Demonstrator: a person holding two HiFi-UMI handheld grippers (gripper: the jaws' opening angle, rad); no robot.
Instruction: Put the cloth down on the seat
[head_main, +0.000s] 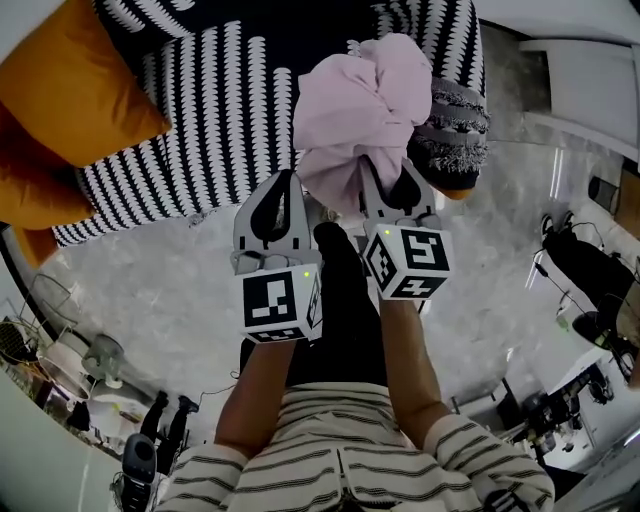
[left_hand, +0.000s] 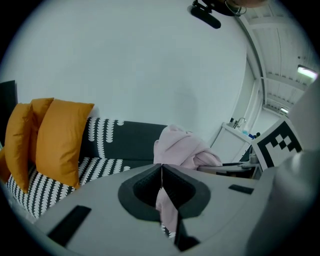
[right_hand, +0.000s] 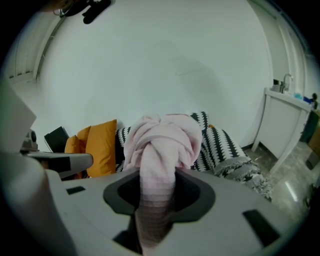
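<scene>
Cushions (head_main: 70, 100) in orange crowd the left end of the seat (head_main: 200, 120), its black-and-white cover bare from there across the middle. Just right of that, your left gripper (head_main: 287, 180) has its jaws pressed together, a thin strip of pink caught in the seam between them. It touches the left edge of the cloth (head_main: 365, 110), a pink bundle bunched in the air over the seat's front edge, right of centre, and not yet resting on it. Your right gripper (head_main: 388, 182) carries most of the load, its jaws standing part-way apart and clamped on a thick twisted rope of the fabric. Beyond it, the fringed end of the cover (right_hand: 235, 160) drapes over the right end of the seat.

The step in hand looks to be the set-down. Carry both grippers forward together over the bare patterned stretch. Lower until the bundle's weight sits on the cover, and only then let go, since a release from this height would likely spill fabric off the front edge. Draw both tools straight back so no fold snags.

No bin, basket or box shows; the seat alone carries anything.
</scene>
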